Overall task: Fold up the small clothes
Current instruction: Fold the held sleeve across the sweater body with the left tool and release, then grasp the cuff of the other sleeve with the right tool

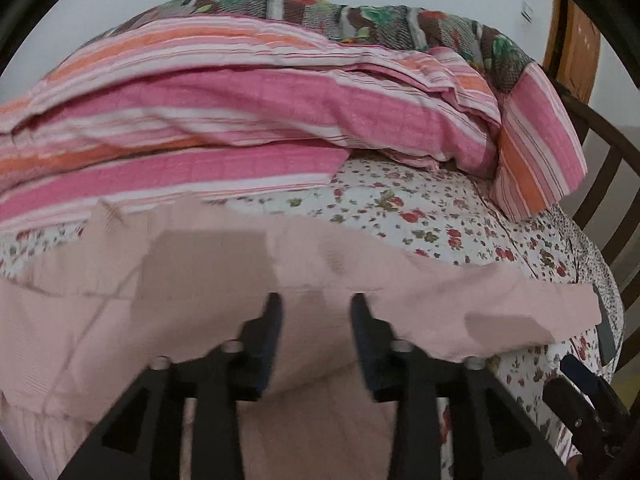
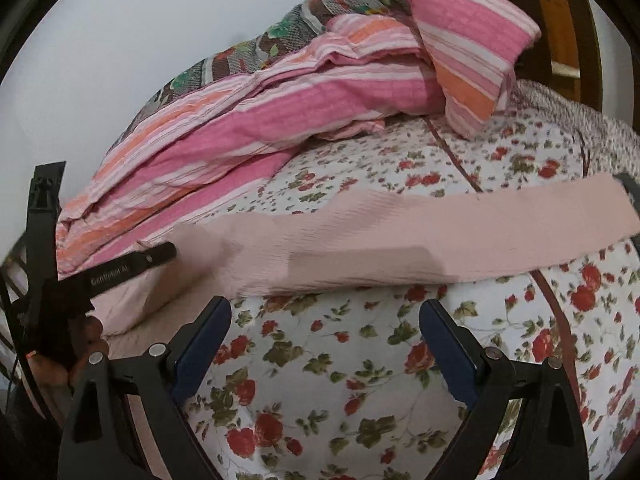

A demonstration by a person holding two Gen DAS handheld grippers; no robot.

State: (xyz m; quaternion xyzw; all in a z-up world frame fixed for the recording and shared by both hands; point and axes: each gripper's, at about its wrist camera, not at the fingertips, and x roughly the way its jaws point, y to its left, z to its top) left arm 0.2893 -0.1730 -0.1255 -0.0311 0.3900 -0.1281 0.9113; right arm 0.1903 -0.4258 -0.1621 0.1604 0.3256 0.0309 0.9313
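Pink garment (image 1: pixel 460 300) between left gripper (image 1: pixel 316 304) fingers (right gripper (image 2: pixel 324 316) agape).

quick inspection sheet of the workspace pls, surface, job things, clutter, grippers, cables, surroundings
surface: floral bedsheet on a bed
job's things: pale pink garment, blurred, stretched across the sheet
clutter: pink striped blanket bunched at the back, patterned quilt behind it
grippers: left gripper over the garment, fingers apart; right gripper wide open over bare sheet, holding nothing
cables: nothing seen
surroundings: plain wall, wooden bed frame
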